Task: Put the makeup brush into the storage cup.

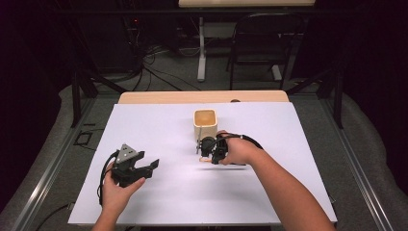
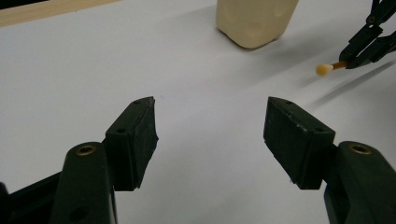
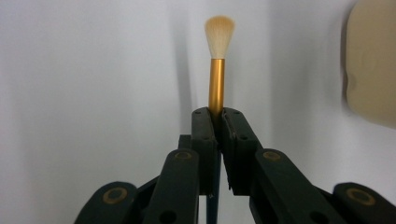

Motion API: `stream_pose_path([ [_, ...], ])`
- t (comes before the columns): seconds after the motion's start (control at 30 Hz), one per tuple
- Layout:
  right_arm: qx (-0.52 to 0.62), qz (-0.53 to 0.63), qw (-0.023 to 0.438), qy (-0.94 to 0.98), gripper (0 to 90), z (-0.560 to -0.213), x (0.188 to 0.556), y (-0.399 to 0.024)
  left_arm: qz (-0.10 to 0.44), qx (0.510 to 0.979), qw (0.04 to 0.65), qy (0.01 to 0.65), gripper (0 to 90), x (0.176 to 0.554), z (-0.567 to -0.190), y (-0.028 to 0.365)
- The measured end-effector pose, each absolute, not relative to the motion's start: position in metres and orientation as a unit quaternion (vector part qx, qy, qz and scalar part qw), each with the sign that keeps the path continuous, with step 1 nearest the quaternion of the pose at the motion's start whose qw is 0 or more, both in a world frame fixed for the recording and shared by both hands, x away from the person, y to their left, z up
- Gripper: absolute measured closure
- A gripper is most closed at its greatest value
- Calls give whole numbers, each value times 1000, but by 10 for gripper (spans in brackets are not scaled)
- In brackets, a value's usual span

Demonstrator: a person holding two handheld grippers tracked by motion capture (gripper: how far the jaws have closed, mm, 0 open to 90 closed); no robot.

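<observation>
My right gripper [image 3: 215, 112] is shut on a makeup brush [image 3: 216, 84] that has a gold ferrule and a pale bristle tuft, and the brush points straight out past the jaw tips. In the high view the right gripper [image 1: 208, 150] is held just in front of a cream square holder [image 1: 204, 122], pointing left. In the left gripper view the brush tip [image 2: 323, 69] hangs a little above the sheet, next to the holder [image 2: 254, 21]. My left gripper [image 1: 151, 165] rests at the left of the sheet, open [image 2: 210, 116], with nothing between its jaws.
A white sheet [image 1: 168, 125] covers the wooden table [image 1: 144, 97]. A black chair [image 1: 264, 38] and a table leg stand beyond the far edge. Cables trail on the floor at the back left.
</observation>
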State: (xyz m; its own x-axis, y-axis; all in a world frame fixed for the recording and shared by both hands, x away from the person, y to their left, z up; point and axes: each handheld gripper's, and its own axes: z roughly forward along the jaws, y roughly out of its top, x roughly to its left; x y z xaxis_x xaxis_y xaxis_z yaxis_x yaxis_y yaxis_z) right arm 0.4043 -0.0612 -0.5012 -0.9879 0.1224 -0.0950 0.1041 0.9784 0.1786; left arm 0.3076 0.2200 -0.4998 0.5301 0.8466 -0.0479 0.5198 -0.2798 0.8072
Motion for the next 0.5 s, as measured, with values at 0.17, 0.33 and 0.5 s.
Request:
stream_pose_path([
  [0.17,66,110,48,991,838,-494,404,-60,202,772,408,444,351,308,-500,221],
  [0.33,78,143,49,985,839,-485,404,-63,204,772,407,444,353,307,-500,220],
  [0.5,91,175,51,979,839,-476,405,-67,205,775,405,439,353,307,-500,218],
])
